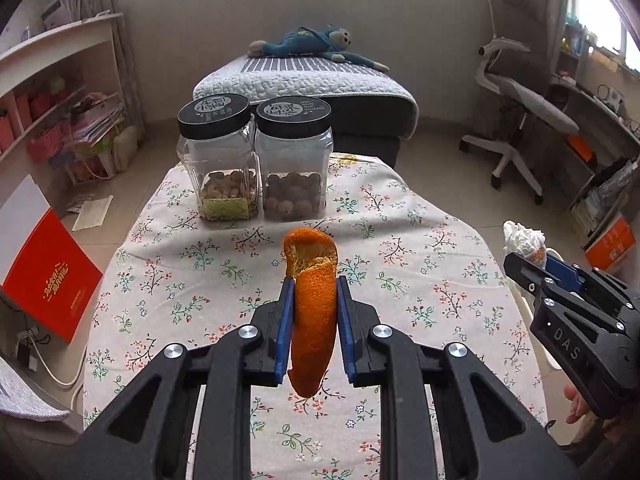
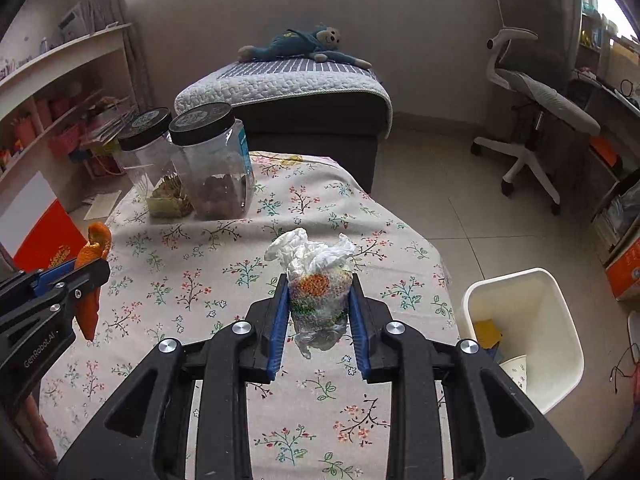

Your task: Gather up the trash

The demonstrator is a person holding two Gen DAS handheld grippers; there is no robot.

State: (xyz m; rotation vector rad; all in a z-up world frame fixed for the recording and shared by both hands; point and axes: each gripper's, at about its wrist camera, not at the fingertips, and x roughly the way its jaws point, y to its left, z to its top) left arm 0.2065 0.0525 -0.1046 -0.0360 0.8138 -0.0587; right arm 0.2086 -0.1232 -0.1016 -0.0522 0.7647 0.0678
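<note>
My left gripper (image 1: 314, 284) is shut on a long strip of orange peel (image 1: 312, 308), which hangs between the blue pads above the floral tablecloth (image 1: 200, 264). The same peel (image 2: 93, 268) shows at the left edge of the right wrist view. My right gripper (image 2: 320, 280) is shut on a clear plastic bag of scraps (image 2: 318, 308) with crumpled white tissue (image 2: 308, 250) sticking out of its top. In the left wrist view that bundle (image 1: 524, 240) and the right gripper (image 1: 532, 264) sit at the far right. Both loads are held clear of the table.
Two clear jars with black lids (image 1: 256, 160) stand at the table's far end. A white waste bin (image 2: 528, 332) sits on the floor right of the table. Beyond are a grey ottoman with a blue plush toy (image 1: 308, 44), an office chair (image 1: 520, 112), shelves (image 1: 60, 92) and a red box (image 1: 48, 276).
</note>
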